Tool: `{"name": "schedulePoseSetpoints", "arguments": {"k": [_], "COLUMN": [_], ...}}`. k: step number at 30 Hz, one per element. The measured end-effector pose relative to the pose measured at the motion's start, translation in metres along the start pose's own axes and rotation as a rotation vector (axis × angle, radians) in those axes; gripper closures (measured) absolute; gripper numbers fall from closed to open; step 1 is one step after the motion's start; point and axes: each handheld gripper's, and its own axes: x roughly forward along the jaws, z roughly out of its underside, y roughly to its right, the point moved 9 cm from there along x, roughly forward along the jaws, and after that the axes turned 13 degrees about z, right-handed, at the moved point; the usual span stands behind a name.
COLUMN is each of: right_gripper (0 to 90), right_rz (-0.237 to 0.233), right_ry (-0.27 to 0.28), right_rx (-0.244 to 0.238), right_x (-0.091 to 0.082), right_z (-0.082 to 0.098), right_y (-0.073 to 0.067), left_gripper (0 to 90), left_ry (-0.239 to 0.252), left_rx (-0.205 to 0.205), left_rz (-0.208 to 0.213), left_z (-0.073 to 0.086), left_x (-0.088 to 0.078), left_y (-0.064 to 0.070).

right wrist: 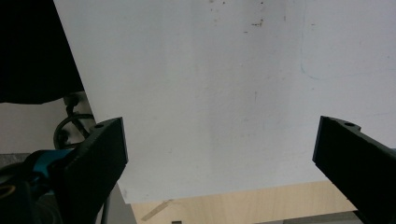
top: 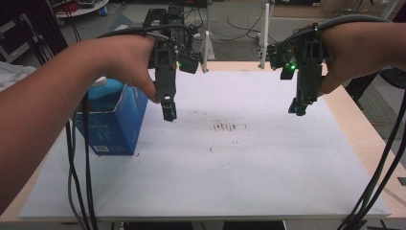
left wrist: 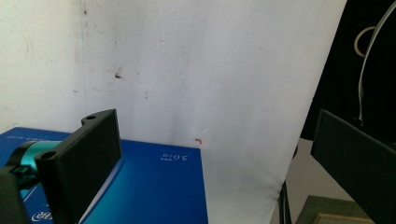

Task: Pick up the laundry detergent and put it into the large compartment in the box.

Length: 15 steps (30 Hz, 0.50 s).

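Left tool (top: pixel 168 113) hovered just right of box (top: pixel 114 123), jaws wide apart, empty. Bottle (top: pixel 103 88) stood inside box, cap poking out top. Right tool (top: pixel 298 108) hung well off over white sheet (top: pixel 249 172) on bench (top: pixel 356 129), jaws spread, empty. Nothing gripped yet; looked like early stage, reach and lift left. Bottle body hidden by box walls; label print too small to read.

A blue box (top: pixel 115 125) with white print stands on a stained white sheet (top: pixel 230 172).
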Motion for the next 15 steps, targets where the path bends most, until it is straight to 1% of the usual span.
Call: {"name": "schedulePoseSetpoints", "arguments": {"k": [1,2,5,11,15], "right_gripper": [2.1,2.1,2.1,2.1,2.1], "right_rz": [-0.001,-0.001,-0.001,-0.005,-0.004], "right_ry": [-0.003,-0.001,-0.002,0.001,0.002], "right_rx": [0.000,0.001,-0.005,-0.004,0.000], "right_x": [0.0003,0.0008,0.0015,0.0017,0.0018], "right_z": [-0.0002,-0.0009,-0.0017,-0.0020,-0.0014], "right_y": [-0.0001,-0.0001,0.0010,0.0021,0.0027], "left_gripper": [1.7,1.7,1.7,1.7,1.7], "left_ry": [-0.004,0.000,-0.001,-0.013,-0.001], "left_rx": [0.005,0.000,0.002,0.001,0.002], "left_rz": [-0.002,-0.002,0.002,0.007,0.009], "left_z": [0.0006,0.0007,0.0016,0.0021,-0.0001], "left_x": [-0.0003,0.0003,0.0009,0.0044,0.0039], "left_y": [-0.0008,-0.0006,-0.0011,-0.0029,-0.0025]}}
